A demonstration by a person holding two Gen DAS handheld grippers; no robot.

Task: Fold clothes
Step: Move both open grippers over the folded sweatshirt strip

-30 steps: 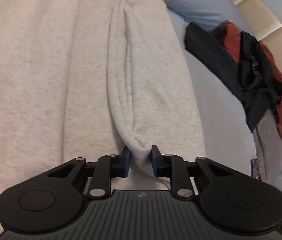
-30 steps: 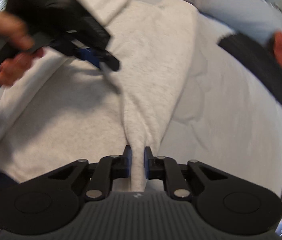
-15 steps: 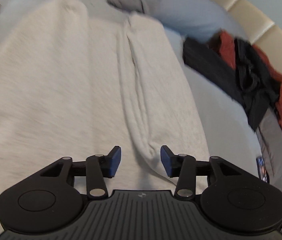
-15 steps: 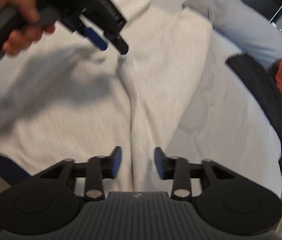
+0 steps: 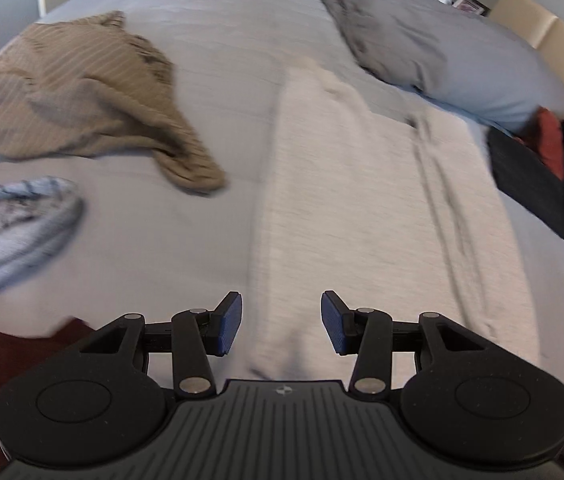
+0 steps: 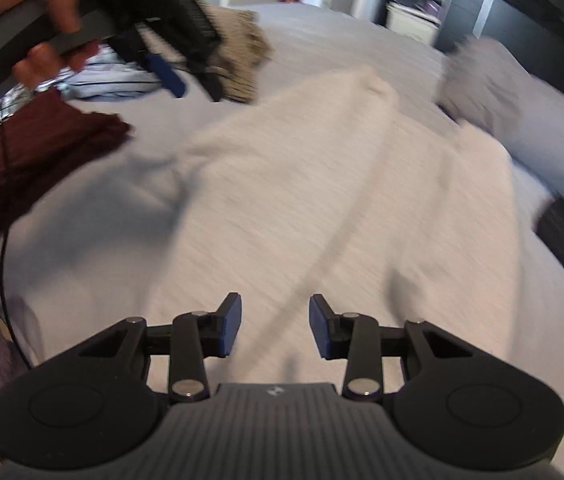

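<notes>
Both grippers empty. Left gripper [image 5: 281,327] jaws spread, nothing between them; right gripper [image 6: 273,327] jaws spread too, only cloth lying below the gap, not pinched.

The task's thing, a cream sweatshirt [image 5: 361,208], lies flat on the bed [image 5: 210,60], partly folded lengthwise — a sleeve or side panel is laid over along its right side, forming a ridge. Its near edge sits just under the left gripper. From the right wrist view the person's left hand [image 6: 48,20] carries the other tool well above the far left of the bed.

Risks, as I judge them:
- Both views are motion-blurred; regrasping at this pace could catch a single layer and peel the folded panel open.
- The dark pile [image 5: 553,184] lies just beside the sweatshirt's right edge — a wide sweep could drag it in.
- Tan knit [image 5: 82,92], striped garment [image 5: 14,232] and maroon cloth [image 6: 38,160] crowd the left side, limiting room for the next fold.
</notes>
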